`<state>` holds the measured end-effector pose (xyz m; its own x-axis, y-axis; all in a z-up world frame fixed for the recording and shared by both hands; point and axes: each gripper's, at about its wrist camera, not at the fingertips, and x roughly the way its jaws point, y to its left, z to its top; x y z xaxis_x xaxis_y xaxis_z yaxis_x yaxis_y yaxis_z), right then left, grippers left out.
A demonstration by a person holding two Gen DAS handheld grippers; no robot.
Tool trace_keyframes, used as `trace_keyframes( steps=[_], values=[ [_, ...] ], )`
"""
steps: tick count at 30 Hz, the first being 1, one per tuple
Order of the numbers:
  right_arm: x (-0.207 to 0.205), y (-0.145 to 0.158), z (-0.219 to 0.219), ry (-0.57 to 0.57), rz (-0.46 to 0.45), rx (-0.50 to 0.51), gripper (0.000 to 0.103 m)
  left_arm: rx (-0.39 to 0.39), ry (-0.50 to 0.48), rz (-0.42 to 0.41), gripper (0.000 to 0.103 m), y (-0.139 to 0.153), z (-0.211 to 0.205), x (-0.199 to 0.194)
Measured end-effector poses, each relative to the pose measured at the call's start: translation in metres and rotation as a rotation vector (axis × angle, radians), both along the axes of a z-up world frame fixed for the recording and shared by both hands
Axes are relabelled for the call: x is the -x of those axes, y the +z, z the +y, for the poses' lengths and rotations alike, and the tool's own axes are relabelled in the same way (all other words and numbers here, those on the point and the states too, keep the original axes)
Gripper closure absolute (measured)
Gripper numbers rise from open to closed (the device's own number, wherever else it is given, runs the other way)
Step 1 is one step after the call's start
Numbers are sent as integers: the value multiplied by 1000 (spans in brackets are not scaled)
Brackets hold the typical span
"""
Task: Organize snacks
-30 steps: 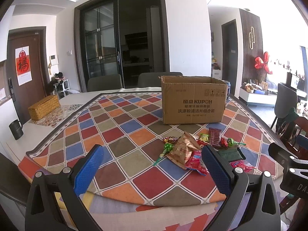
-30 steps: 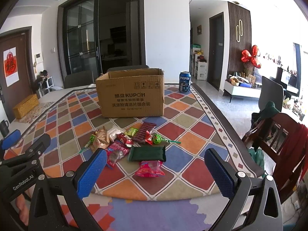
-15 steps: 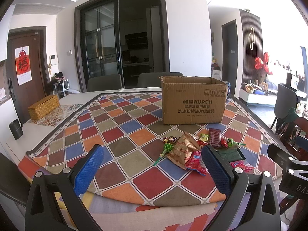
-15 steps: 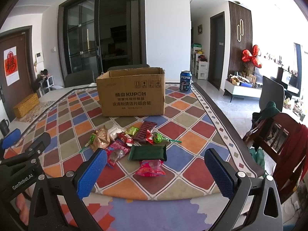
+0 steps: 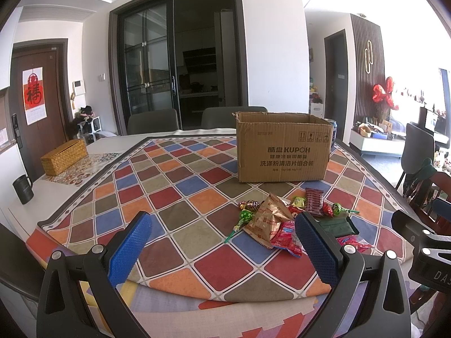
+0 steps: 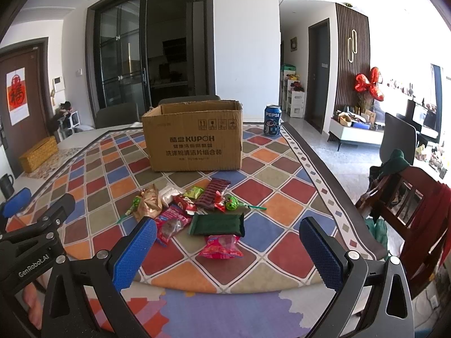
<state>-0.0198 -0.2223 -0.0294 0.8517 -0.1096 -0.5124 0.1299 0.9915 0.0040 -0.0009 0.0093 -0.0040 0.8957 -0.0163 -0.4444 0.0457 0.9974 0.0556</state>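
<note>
A pile of snacks lies on the chequered tablecloth in front of an open cardboard box point(image 5: 283, 146) point(image 6: 194, 138). The pile holds a tan bag point(image 5: 266, 219) point(image 6: 148, 201), a dark green bar point(image 6: 216, 224) point(image 5: 336, 225), a pink candy bag point(image 6: 221, 246), a red-pink packet point(image 6: 170, 222) point(image 5: 287, 238), a maroon wafer pack point(image 6: 212, 193) point(image 5: 313, 197) and green lollipops point(image 5: 245, 215) point(image 6: 232, 202). My left gripper point(image 5: 222, 249) is open and empty, above the near table edge, left of the pile. My right gripper point(image 6: 228, 255) is open and empty, just short of the pink bag.
A Pepsi can point(image 6: 272, 120) stands right of the box at the back. A woven box point(image 5: 64, 156) and a black mug point(image 5: 23, 189) sit at the far left. A wooden chair point(image 6: 406, 197) with clothes stands right of the table.
Both grippers have crept slightly forward toward the pile. Nothing has been picked up or moved.
</note>
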Motion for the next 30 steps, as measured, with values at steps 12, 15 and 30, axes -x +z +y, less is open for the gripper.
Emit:
trace_keyframes(
  steps=[12,15,30],
  values=[
    [0,0,0,0,1,0,1,1,0,0,0,0,-1,0],
    [0,-1,-1,0,1,0,1,0,0,2,0,0,0,0],
    [-16,-17,-6,14,68,-46,1,-10,-104,68,1,-15,-19,-13]
  ],
)
